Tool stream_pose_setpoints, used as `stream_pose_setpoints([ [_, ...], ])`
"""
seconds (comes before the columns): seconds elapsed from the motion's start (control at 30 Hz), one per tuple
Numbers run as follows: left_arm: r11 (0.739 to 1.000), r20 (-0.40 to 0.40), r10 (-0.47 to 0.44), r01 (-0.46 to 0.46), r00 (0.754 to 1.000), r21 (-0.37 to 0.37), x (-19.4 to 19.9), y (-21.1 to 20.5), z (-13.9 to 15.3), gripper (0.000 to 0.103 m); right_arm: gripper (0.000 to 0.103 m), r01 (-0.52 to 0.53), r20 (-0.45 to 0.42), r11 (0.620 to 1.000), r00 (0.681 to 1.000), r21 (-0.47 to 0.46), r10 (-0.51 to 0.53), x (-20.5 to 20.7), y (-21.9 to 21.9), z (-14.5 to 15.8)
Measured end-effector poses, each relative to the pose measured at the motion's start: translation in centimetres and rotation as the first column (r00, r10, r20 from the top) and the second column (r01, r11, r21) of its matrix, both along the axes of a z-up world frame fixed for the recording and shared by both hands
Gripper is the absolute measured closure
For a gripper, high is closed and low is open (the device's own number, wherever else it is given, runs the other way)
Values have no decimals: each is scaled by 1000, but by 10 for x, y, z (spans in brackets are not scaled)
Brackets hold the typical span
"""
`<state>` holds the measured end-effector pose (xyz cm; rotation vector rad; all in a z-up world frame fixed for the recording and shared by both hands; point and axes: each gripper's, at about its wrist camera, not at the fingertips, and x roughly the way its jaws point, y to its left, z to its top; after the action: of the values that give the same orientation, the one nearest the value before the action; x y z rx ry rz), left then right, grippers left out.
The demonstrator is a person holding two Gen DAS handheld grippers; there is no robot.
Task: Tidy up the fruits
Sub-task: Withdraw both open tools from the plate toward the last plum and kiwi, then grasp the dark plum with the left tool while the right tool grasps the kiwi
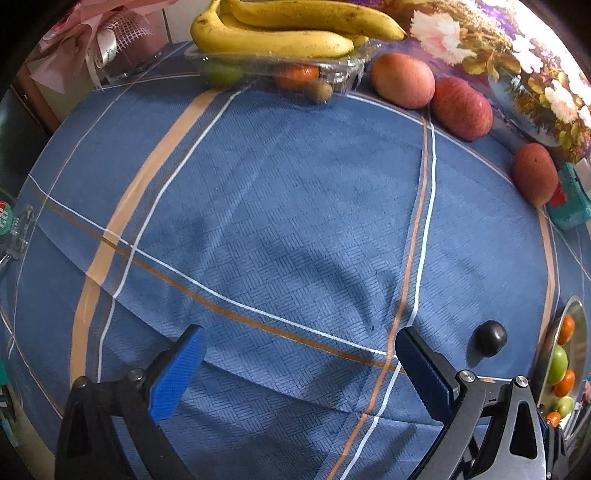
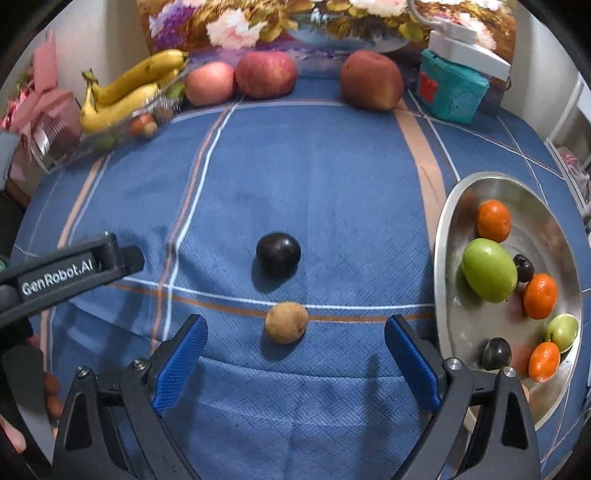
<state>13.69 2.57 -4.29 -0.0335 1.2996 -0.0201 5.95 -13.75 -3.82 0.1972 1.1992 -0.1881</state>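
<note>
A brown kiwi [image 2: 287, 322] lies on the blue tablecloth, with a dark plum [image 2: 278, 254] just beyond it; the plum also shows in the left wrist view [image 1: 490, 337]. My right gripper [image 2: 295, 363] is open and empty, its jaws standing either side of the kiwi and a little short of it. A steel plate [image 2: 458, 206] on the right holds oranges, green fruits and dark plums. My left gripper [image 1: 297, 373] is open and empty above bare cloth; it shows in the right wrist view at far left [image 2: 110, 258].
Bananas [image 2: 125, 92] lie on a clear plastic tray [image 1: 343, 70] of small fruits at the back left. Three large red apples [image 2: 266, 74] line the back edge. A teal box [image 2: 450, 92] and a floral picture [image 2: 258, 18] stand behind.
</note>
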Motion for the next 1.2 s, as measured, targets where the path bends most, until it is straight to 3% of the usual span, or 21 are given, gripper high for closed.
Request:
stream_pose_setpoints([
  [0.57,1000,-5,1,-1,1000,-11,10,-6,-14,0,6,-20,-21,1000,1000,-12,20,1,4,-14],
  [0.63,1000,1,3,-3,1000,-24,10,-7,-14,0,10,-17,-16,999,1000,-30,17,1,4,-13],
  [0.7,999,6,5,-5,1000,-40,11,-6,-11,0,32,-14,-6,999,1000,-35,14,1,3,-10],
  [0.83,998,13,1,0,1000,-58,13,-10,-7,0,43,-6,9,1000,1000,-21,6,1,1,-6],
  [0.9,998,14,-4,5,1000,-66,13,-12,-5,0,60,-4,12,1000,1000,-10,4,1,0,-5],
  [1.07,995,25,-8,10,1000,-99,14,-19,-1,0,77,-5,15,1000,1000,30,4,0,0,-4],
  [1.2,989,45,-5,11,999,-146,14,-23,6,0,77,-10,25,998,1000,63,9,0,0,-1],
])
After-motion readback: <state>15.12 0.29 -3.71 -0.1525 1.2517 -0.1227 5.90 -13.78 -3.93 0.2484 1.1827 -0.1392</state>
